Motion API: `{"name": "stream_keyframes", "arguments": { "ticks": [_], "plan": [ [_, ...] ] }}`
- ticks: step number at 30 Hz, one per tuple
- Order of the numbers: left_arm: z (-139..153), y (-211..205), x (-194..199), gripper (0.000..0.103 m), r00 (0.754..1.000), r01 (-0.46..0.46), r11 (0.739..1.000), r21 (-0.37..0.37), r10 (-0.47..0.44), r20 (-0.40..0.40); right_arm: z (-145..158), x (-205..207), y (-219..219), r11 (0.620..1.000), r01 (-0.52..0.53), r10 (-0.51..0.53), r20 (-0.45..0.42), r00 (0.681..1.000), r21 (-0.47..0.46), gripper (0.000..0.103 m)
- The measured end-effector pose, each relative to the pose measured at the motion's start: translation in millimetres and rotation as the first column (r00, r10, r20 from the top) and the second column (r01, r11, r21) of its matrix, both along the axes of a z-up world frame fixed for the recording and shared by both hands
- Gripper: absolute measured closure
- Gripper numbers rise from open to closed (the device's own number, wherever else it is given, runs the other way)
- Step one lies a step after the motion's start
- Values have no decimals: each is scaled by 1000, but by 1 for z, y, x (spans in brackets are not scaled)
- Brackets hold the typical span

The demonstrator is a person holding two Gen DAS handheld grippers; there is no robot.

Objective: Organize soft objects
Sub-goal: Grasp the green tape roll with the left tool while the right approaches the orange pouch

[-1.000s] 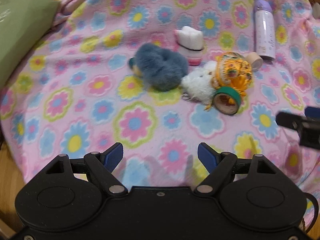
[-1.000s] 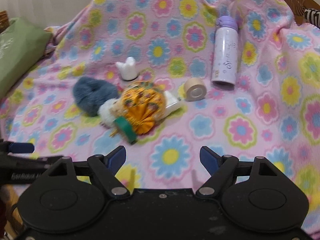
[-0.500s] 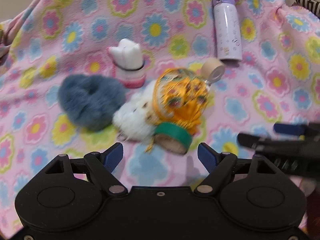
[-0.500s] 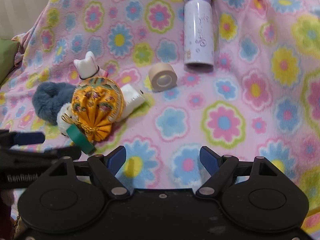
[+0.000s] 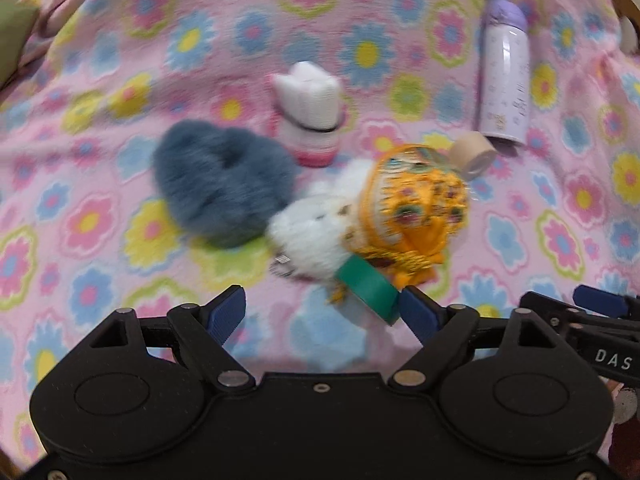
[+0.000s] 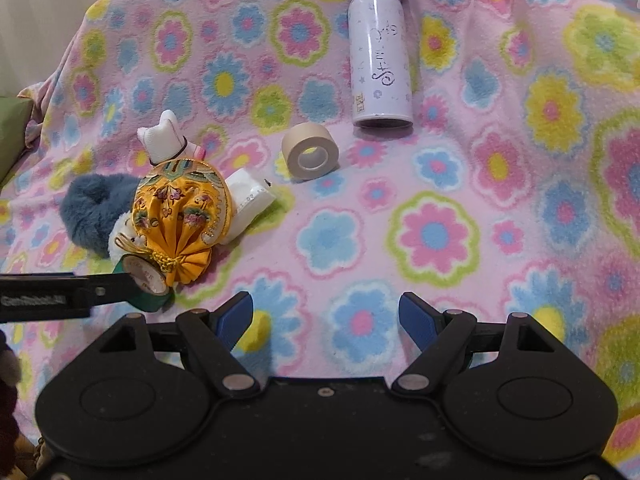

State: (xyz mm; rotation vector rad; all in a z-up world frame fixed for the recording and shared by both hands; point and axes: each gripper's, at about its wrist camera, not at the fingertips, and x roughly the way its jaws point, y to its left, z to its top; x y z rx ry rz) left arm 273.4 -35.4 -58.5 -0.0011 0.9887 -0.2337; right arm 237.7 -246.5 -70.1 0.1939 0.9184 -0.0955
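Orange pouch (image 6: pixel 182 210): we see its tied neck toward us.
Green tape (image 5: pixel 370 286): touching the neck.
Left gripper (image 5: pixel 322 312): opening, pads unpressed.
Right gripper (image 6: pixel 326 318): spread, empty.

Even, bright indoor light is spread across the flowered blanket (image 6: pixel 440 184), with only soft shadows cast beneath the objects. The left wrist view is smeared by motion blur, the blue furry toy (image 5: pixel 224 180) softened most. The right wrist view is rendered sharp. Fisheye bending is seen at every edge.
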Motion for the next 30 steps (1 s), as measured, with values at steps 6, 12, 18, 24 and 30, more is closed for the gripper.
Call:
{"name": "stream_keyframes", "arguments": {
  "ticks": [6, 12, 18, 24, 30],
  "plan": [
    [-4, 28, -9, 20, 995, -95, 992, 80, 95, 4, 2, -4, 5, 1000, -15, 15, 10, 1000, 5, 23],
    [3, 30, -21, 20, 997, -76, 994, 80, 74, 25, 4, -6, 8, 1000, -24, 24, 13, 1000, 0, 23],
    [0, -6, -19, 18, 998, 54, 996, 75, -56, 35, 4, -6, 7, 1000, -22, 22, 16, 1000, -3, 23],
    [-19, -25, -1, 23, 997, 69, 997, 32, -68, -25, 2, -7, -1, 1000, -3, 3, 12, 1000, -7, 23],
    [-24, -20, 2, 56, 997, 63, 998, -5, -63, -39, -1, -6, -2, 1000, 3, -3, 6, 1000, -11, 23]
  ]
}}
